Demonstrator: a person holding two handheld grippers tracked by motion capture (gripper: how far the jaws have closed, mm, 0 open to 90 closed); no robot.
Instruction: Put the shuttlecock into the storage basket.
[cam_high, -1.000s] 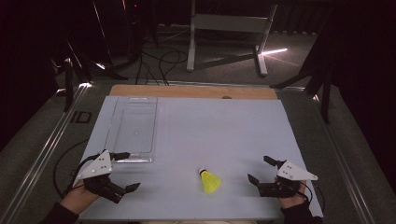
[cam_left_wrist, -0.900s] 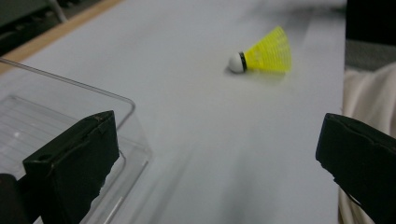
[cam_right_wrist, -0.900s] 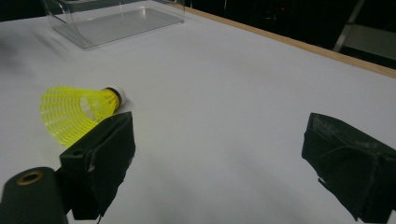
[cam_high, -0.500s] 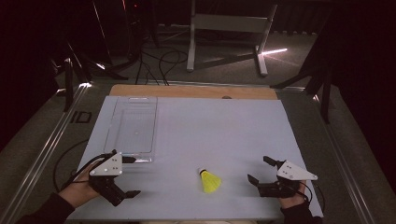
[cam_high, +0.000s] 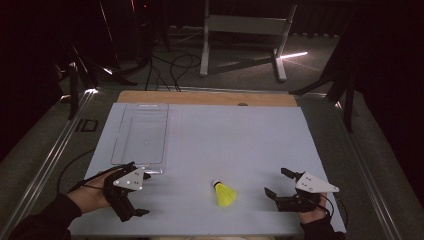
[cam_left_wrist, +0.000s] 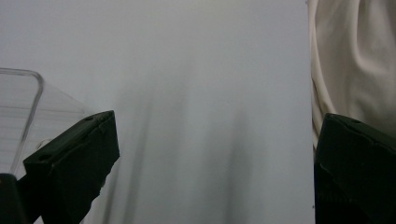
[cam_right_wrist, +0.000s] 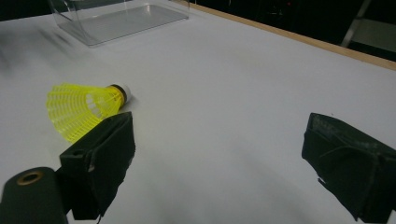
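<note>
Shuttlecock (cam_high: 224, 193) lies flat, cork toward far-left; both tools (left (cam_high: 131, 200), right (cam_high: 278, 183)) gape wide, empty.

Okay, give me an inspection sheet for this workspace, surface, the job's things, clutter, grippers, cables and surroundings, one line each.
Surface: white board lying on the table, with a wooden strip along its far edge.
Job's things: yellow shuttlecock lying on its side near the front; clear plastic tray at the left, nothing visible inside it.
Clutter: nothing seen.
Grippers: left gripper open, holding nothing, at the tray's near end; right gripper open, holding nothing, to the right of the shuttlecock and apart from it.
Cables: black cable trailing from the left gripper; more cables on the floor beyond the table.
Surroundings: dark room, grey metal stand behind the table.
</note>
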